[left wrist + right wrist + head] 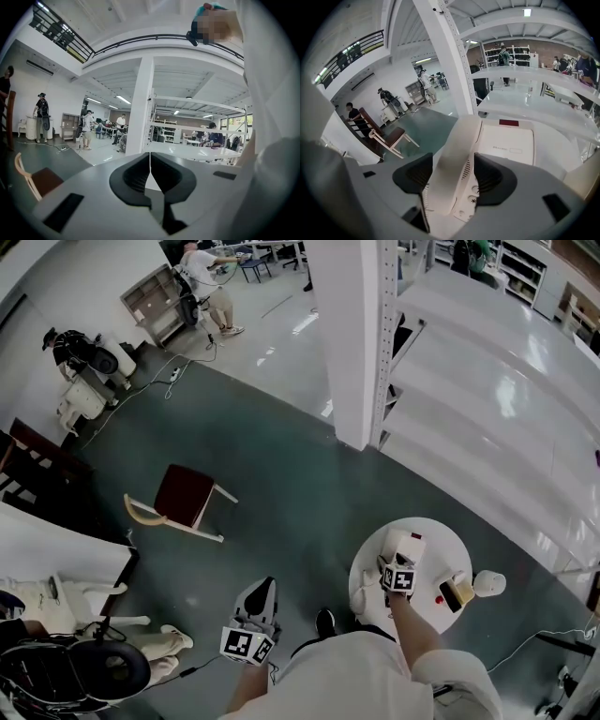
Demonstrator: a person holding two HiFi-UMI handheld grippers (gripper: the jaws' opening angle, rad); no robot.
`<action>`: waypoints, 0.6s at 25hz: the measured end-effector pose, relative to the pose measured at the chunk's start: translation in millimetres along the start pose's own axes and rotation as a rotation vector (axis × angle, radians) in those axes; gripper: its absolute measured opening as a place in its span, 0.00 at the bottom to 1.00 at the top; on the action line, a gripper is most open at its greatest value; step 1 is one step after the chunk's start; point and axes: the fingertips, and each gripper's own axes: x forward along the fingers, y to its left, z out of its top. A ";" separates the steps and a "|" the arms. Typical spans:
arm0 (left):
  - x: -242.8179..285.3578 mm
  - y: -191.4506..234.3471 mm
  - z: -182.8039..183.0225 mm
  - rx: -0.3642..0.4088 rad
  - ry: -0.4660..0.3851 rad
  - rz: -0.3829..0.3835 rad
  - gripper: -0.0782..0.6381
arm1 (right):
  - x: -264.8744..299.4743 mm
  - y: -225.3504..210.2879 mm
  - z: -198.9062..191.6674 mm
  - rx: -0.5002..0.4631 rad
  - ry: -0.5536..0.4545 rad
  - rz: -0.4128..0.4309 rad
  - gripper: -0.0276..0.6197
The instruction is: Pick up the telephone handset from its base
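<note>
Down over the round white surface (375, 545) with the right gripper (403, 547), marker cube facing up. And clenched: jaws pressed onto the handset (452, 154), one dark pad against each long side, plain to see in the right gripper view. Lying lengthwise along the left side of the base (508, 140), near end just beside the star key, far end pointing out toward the floor (281, 484). Lifted clear of the cradle or resting in it? Cannot tell. At the right edge of the same surface: a white mug (488, 584), and just beside that a small tan object (457, 592), too small to name.

Over to the left gripper (266, 589): held low beside the body, well apart from the surface, out above the dark green floor. Shut tight, pad against pad, with nothing between. Aimed up and out across the room at a white pillar (140, 108) and white shelving (197, 129). Off at the left of the floor, a wooden chair (183, 498) with a dark red seat, well apart from the surface. Far back, a few people (211, 282) standing about.
</note>
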 end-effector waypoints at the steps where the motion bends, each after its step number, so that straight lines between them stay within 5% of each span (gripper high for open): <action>1: -1.7 0.5 -0.5 0.007 0.002 0.004 0.14 | 1.3 0.6 -0.5 -0.003 0.003 -0.002 0.46; 15: -23.0 17.1 1.2 0.011 0.009 0.062 0.14 | 14.7 1.6 -2.4 0.019 0.036 -0.076 0.46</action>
